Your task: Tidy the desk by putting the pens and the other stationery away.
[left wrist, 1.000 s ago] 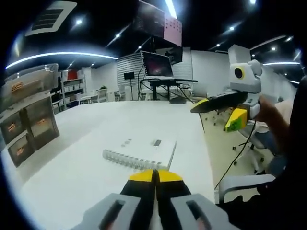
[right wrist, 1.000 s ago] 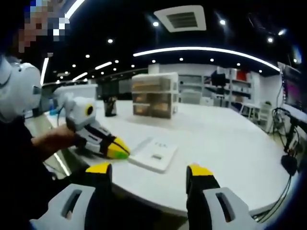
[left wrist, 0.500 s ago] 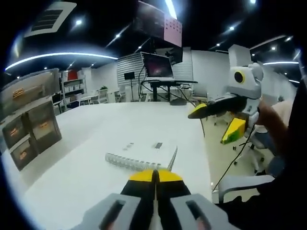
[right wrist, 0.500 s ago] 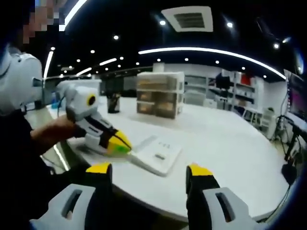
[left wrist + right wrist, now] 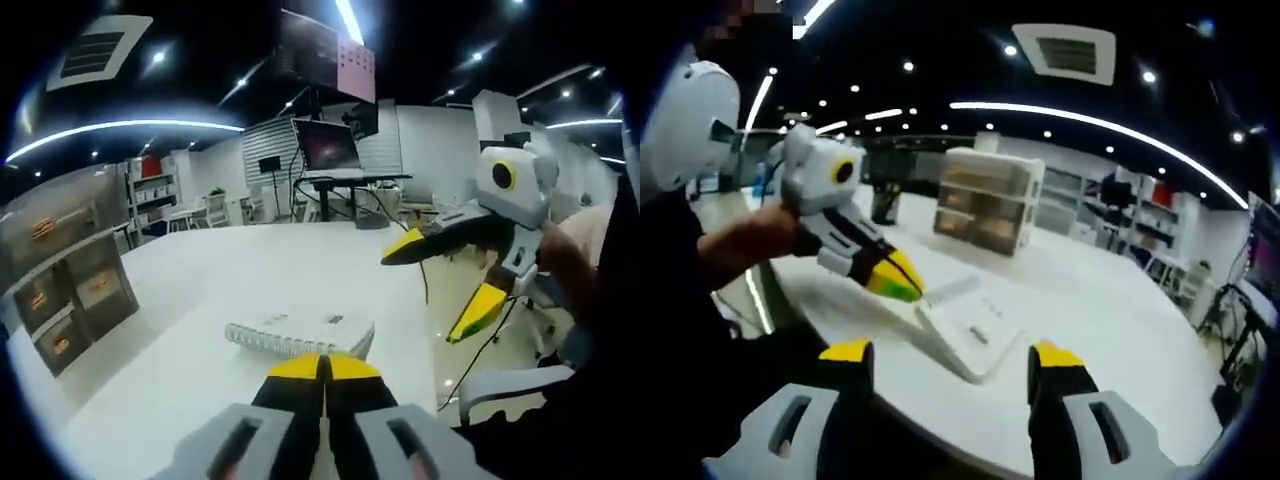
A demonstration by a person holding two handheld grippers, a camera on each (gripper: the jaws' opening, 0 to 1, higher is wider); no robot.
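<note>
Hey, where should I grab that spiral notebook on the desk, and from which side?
Take the spiral notebook by its plain edge opposite the wire binding, coming in low from the desk's near edge. It lies flat and closed, so one jaw probably has to slide under that thin edge. The right gripper is open; the left gripper is shut.

The left gripper view looks low along the white tabletop (image 5: 250,270) from its near edge, with the spiral notebook (image 5: 300,335) just ahead of the gripper and the drawer unit (image 5: 65,290) far to its left. The right gripper view looks from beside the tabletop's edge, a little higher and farther back. Both views share the notebook (image 5: 970,325), the drawer unit (image 5: 990,200) and the tabletop.
</note>
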